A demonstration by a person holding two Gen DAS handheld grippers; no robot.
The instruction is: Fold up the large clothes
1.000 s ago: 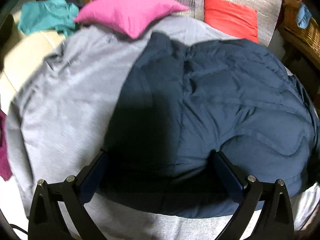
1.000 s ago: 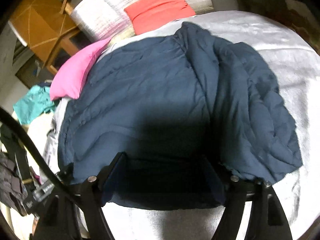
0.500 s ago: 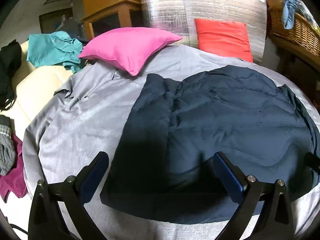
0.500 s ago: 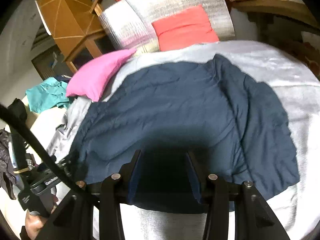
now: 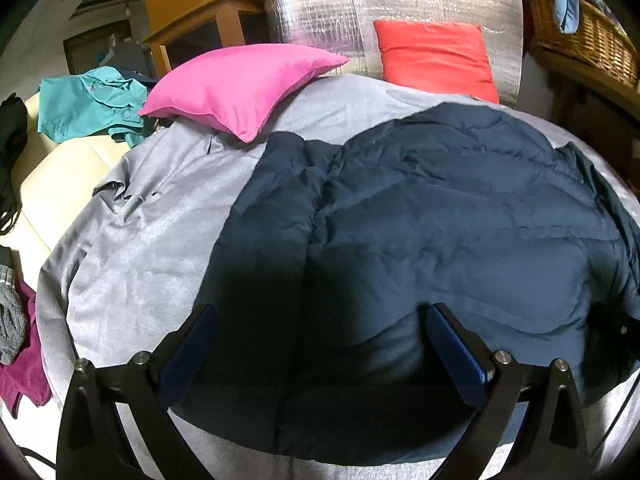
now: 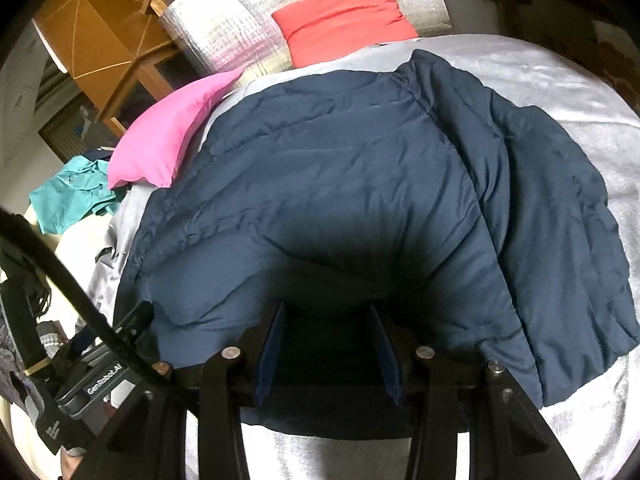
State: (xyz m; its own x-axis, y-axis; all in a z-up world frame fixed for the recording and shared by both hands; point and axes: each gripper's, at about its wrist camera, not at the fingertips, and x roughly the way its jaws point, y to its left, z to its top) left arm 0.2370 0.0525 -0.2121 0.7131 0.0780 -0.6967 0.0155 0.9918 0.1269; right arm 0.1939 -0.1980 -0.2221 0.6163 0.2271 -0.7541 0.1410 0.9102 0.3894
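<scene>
Navy jacket (image 5: 440, 216), one; cushions, two.

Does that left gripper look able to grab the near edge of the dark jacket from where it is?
Probably yes. The left gripper is open right over the jacket, whose near hem lies flat on the grey sheet between its fingers, with nothing covering it.

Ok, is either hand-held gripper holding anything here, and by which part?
The right hand-held gripper appears clamped on the jacket, on a bunch of padding by its near hem. The left hand-held gripper stands open over it, holding nothing.
</scene>
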